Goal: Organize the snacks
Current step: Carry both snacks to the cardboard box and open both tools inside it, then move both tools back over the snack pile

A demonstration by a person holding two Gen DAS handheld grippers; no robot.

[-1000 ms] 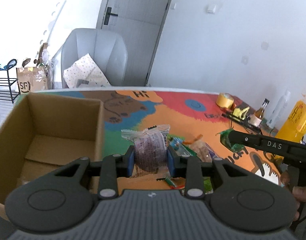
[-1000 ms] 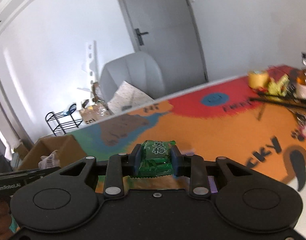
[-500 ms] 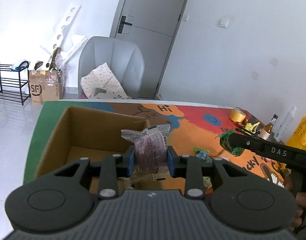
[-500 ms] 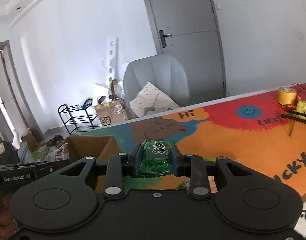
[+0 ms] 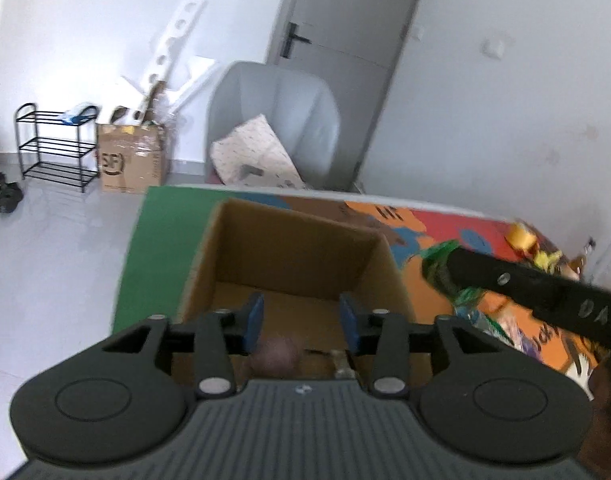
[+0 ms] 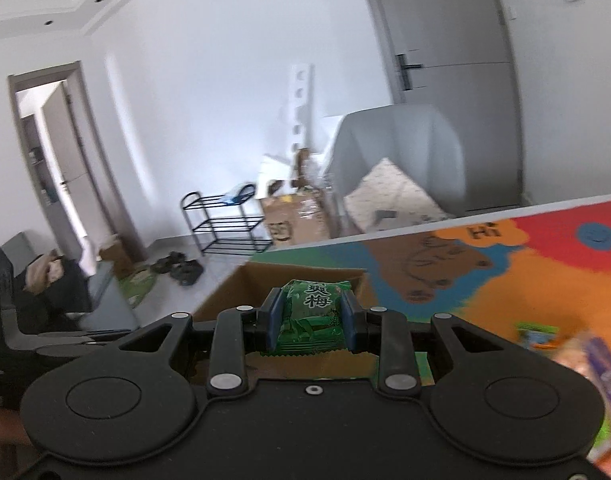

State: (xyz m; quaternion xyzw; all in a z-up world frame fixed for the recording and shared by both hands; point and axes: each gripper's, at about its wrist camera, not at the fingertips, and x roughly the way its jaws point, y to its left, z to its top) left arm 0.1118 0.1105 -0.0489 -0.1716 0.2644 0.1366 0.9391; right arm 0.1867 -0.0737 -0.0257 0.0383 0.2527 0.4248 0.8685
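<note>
My left gripper [image 5: 300, 320] is open and empty above the open cardboard box [image 5: 297, 236]. A blurred purple snack packet [image 5: 276, 356] lies low inside the box, just below the blue pads. My right gripper [image 6: 311, 318] is shut on a green plum snack packet [image 6: 314, 312] and hangs over the near edge of the same box [image 6: 233, 288]. In the left wrist view the right gripper [image 5: 441, 268] reaches in from the right with the green packet [image 5: 435, 264] at its tip, beside the box's right wall.
The box stands on a colourful mat [image 6: 505, 264] covering the table. More snack packets [image 5: 501, 328] lie on the mat to the right of the box. A grey chair [image 5: 277, 128], a cardboard carton [image 5: 131, 160] and a black rack [image 5: 53, 148] stand beyond the table.
My left gripper moved over the box and opened, and the purple packet dropped from it into the box. My right gripper has carried the green packet leftward to the box.
</note>
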